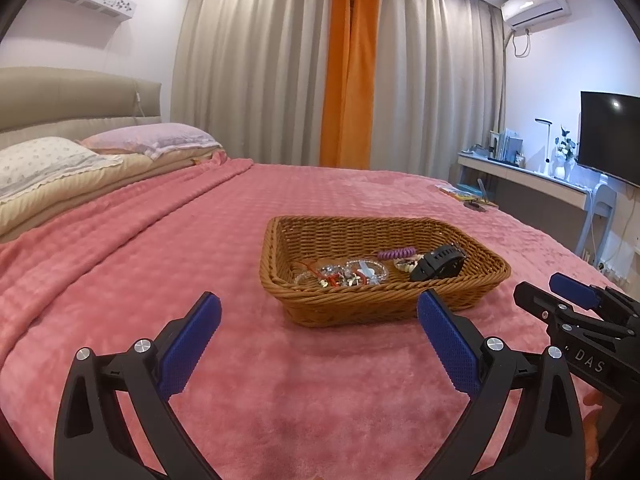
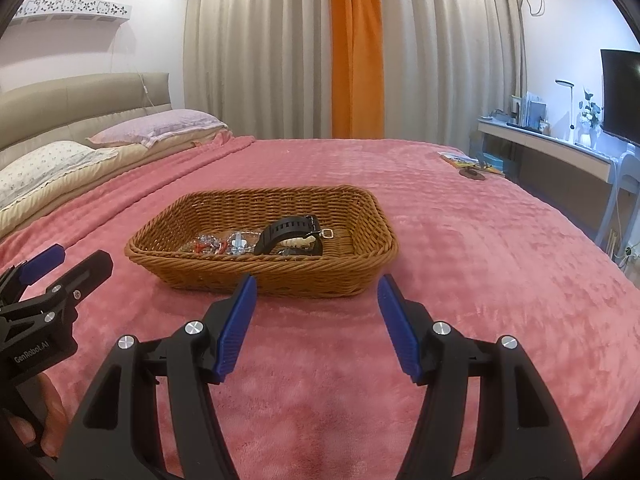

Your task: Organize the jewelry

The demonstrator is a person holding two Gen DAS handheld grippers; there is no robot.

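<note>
A brown wicker basket (image 1: pixel 486 266) (image 2: pixel 362 256) sits on the pink bedspread. Inside lie a black watch (image 1: pixel 438 264) (image 2: pixel 286 229), a purple coil hair tie (image 1: pixel 396 253), bead bracelets (image 1: pixel 362 270) (image 2: pixel 238 245) and small red and silver trinkets (image 1: pixel 330 276) (image 2: pixel 204 246). My left gripper (image 1: pixel 320 306) hovers open just short of the basket's near rim, nothing between its blue pads. My right gripper (image 2: pixel 316 286) is likewise open and empty in front of the basket; it also shows at the right edge of the left wrist view, right gripper (image 1: pixel 560 292). The left gripper (image 2: pixel 60 260) appears at the left of the right wrist view.
The pink bedspread (image 1: pixel 200 240) stretches wide around the basket. Pillows (image 1: pixel 152 140) and a headboard are at the far left. A small book and dark object (image 2: pixel 472 168) lie near the bed's far right edge. A desk (image 2: pixel 552 148), chair and TV stand beyond, with curtains behind.
</note>
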